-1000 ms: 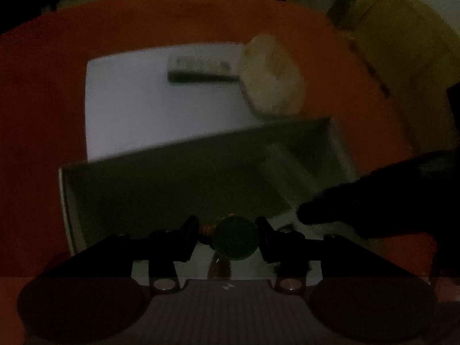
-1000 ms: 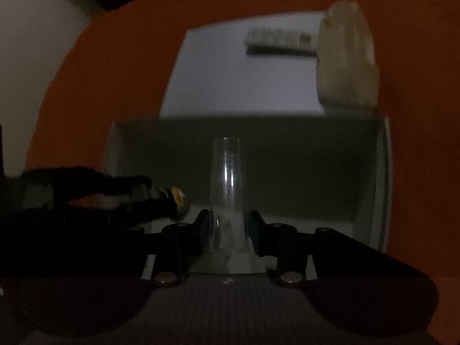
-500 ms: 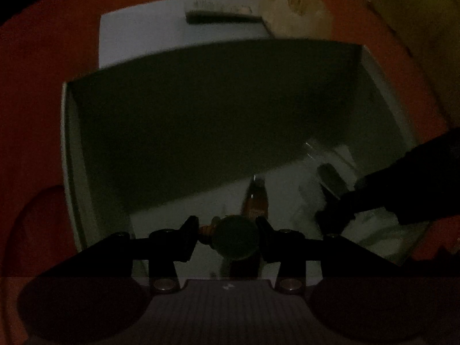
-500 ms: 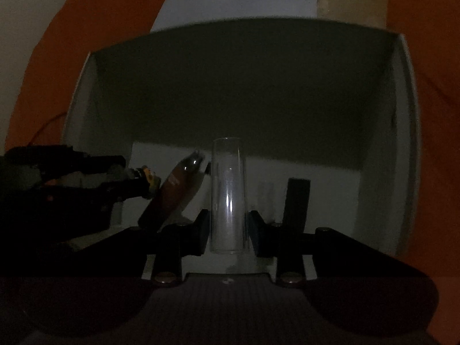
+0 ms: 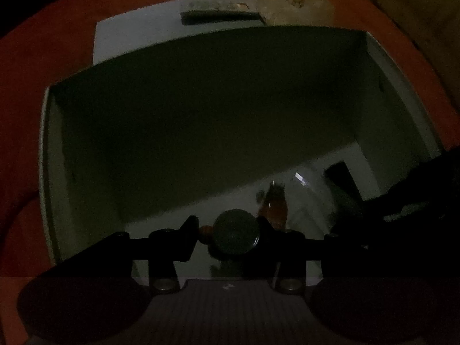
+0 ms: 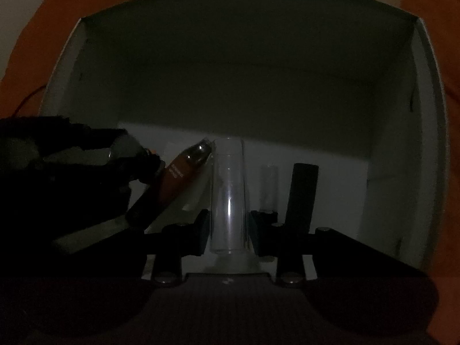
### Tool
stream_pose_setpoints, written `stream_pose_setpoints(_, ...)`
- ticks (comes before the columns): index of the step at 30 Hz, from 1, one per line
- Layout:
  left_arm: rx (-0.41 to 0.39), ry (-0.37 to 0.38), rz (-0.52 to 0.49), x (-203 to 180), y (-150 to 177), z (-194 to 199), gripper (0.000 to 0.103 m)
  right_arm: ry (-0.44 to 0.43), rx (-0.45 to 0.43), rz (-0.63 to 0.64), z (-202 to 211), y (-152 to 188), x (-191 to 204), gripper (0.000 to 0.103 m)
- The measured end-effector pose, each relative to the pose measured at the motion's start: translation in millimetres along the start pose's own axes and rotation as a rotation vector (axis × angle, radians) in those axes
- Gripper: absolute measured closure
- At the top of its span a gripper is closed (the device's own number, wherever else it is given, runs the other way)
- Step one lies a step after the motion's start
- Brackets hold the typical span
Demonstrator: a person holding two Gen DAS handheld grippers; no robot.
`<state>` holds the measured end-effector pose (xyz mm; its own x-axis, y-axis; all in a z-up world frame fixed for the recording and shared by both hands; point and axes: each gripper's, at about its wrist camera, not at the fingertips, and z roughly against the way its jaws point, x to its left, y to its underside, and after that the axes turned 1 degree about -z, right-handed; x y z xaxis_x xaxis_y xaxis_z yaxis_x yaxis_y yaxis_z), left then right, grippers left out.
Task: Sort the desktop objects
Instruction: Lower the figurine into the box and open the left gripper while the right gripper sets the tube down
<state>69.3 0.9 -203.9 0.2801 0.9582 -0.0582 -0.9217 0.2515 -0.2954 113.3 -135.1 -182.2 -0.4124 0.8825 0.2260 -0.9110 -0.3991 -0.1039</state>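
Note:
Both grippers are down inside a white box, also in the right wrist view. My left gripper is shut on a small dark round-capped item with an orange bead beside it. My right gripper is shut on a clear plastic tube, held upright. An orange-brown pen-like object lies slanted on the box floor between the grippers; it also shows in the left wrist view. A black flat stick stands to the right of the tube. The left gripper shows dark at the left.
The box stands on an orange tablecloth. Behind it lie a white sheet, a remote control and a beige crumpled lump. The scene is dim. The box walls rise close around both grippers.
Both grippers have moved forward and down from above the box rim into the box, still holding their items. The pen-like object and black stick on the box floor have come into view.

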Motion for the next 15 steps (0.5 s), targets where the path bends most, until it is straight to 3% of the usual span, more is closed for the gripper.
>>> stream_pose_setpoints(11,0.004,-0.047,-0.049,-17.6,-7.4,-14.9,0.064,-0.006,0.058,-0.026,-14.4,2.5,0.6,0.071)
stream_pose_setpoints(15,0.071,-0.049,-0.044,-18.5,-4.0,-26.2,0.064,0.005,0.089,-0.04,-20.0,5.7,-3.7,0.07)
